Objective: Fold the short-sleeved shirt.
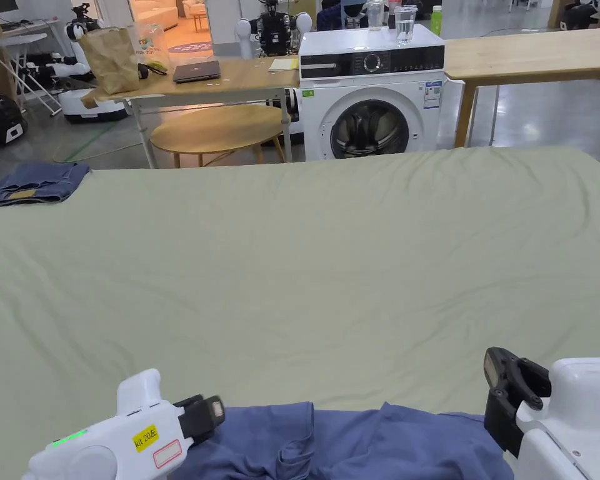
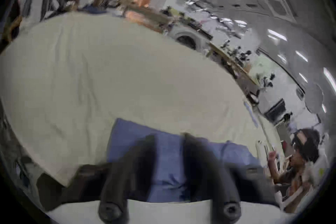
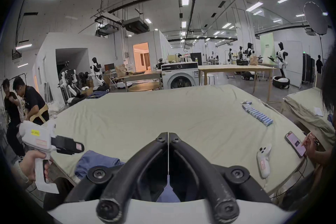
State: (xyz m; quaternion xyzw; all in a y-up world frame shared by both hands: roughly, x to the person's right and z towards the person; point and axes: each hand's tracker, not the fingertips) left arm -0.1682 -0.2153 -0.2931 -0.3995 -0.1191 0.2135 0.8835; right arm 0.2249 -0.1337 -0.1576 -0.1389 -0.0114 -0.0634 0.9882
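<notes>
A blue short-sleeved shirt lies crumpled at the near edge of the table covered with a green sheet. My left gripper hovers at the shirt's left end. In the blurred left gripper view its jaws stand apart, with the shirt showing between and beyond them. My right gripper is raised over the shirt's right end. In the right gripper view its jaws meet tip to tip with nothing pinched between them. That view also has the shirt and the left gripper at lower left.
Folded jeans lie at the table's far left corner. On the right side are a row of small blue cylinders, a white controller and a person's hand with a phone. A washing machine stands beyond the far edge.
</notes>
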